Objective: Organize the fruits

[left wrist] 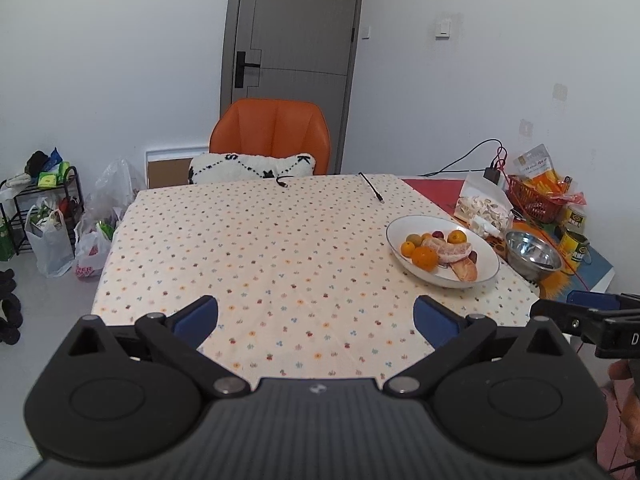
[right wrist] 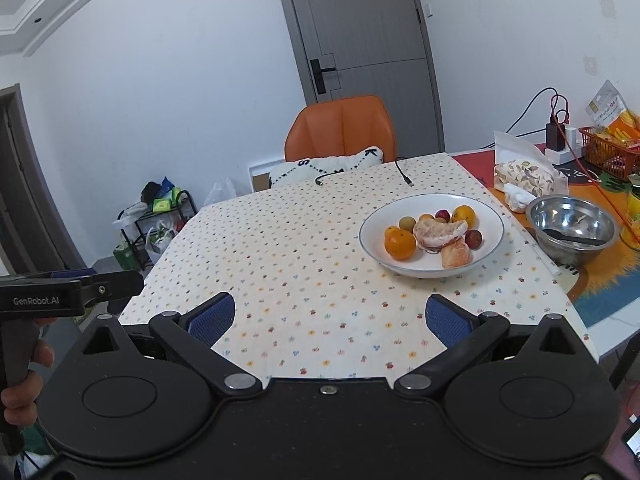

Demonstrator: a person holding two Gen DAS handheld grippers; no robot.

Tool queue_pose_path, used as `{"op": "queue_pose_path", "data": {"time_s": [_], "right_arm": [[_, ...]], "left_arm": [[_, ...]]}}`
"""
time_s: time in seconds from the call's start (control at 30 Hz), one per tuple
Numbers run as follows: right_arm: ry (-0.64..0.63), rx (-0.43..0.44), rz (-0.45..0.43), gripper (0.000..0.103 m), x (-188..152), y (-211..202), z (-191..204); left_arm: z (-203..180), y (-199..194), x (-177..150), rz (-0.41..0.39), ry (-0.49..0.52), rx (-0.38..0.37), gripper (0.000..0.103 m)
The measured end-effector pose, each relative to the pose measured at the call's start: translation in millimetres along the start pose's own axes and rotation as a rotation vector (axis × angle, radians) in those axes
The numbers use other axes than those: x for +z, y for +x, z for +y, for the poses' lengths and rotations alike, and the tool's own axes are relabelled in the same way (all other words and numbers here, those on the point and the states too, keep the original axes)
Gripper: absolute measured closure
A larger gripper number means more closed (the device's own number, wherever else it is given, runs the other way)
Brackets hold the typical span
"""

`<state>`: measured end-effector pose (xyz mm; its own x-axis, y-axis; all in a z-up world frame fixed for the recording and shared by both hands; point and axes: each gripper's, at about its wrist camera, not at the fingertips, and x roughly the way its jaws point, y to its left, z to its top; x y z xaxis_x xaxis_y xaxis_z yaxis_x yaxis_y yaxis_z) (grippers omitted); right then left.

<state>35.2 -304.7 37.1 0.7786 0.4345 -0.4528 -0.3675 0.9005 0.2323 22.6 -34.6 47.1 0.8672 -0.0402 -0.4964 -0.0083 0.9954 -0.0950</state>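
Left gripper [left wrist: 316,322]: your jaws stood wide apart, empty, above the near cloth edge.
Right gripper [right wrist: 328,320]: yours too was spread wide, holding nothing.
Cloth [left wrist: 260,248]: dotted, bare in front of you.
Plate [right wrist: 372,244]: white, on your right, ahead of the right gripper.
Fruits [right wrist: 434,234]: oranges, peeled segments and small red ones lay together in the plate.
Bowl [right wrist: 572,224]: steel, just right of the plate.
Chair [left wrist: 272,136]: orange, beyond the far edge.
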Motion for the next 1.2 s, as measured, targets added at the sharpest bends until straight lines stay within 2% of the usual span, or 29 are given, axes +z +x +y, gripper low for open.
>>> {"op": "queue_pose_path", "data": {"time_s": [0.33, 1.2], "right_arm": [[-0.017, 0.01, -0.003, 0.0, -1.9, -8.2, 5.4], [-0.039, 0.026, -0.005, 0.0, -2.5, -9.3, 9.0]], "left_arm": [[3.6, -18.2, -8.7, -0.001, -0.008, 0.026, 0.0], [6.6, -20.7, -8.9, -0.003, -0.02, 0.035, 0.0]]}}
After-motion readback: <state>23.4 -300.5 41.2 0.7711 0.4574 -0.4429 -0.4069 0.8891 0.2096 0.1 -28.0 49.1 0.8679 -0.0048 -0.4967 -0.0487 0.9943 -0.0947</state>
